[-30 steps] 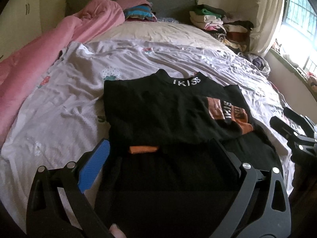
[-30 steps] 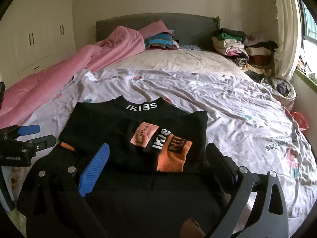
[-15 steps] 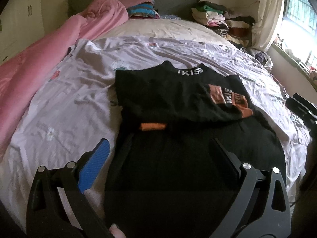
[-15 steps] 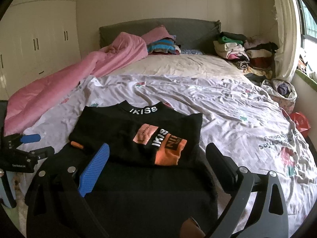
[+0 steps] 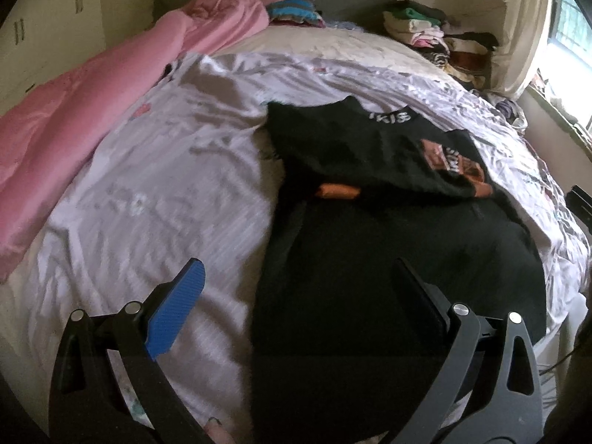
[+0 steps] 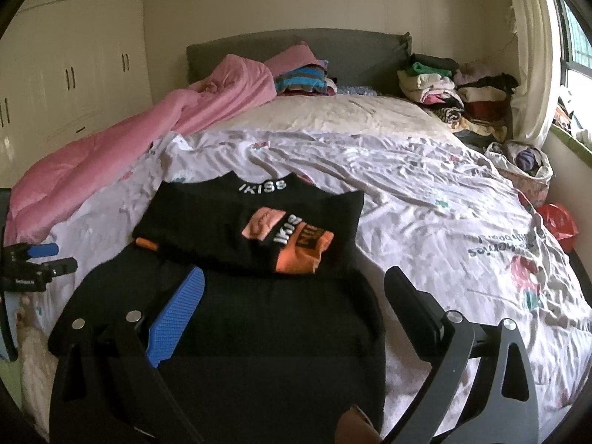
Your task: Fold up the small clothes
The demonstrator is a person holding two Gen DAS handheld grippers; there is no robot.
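Black sweater [image 6: 255,259] with orange patches: half folded, flat on bed sheet [image 6: 425,214] | left hand-held gripper [image 5: 296,296]: wide, empty, above its left edge | right hand-held gripper [image 6: 296,296]: wide, empty, above its hem | pink quilt [image 6: 155,137] on the bed's left side
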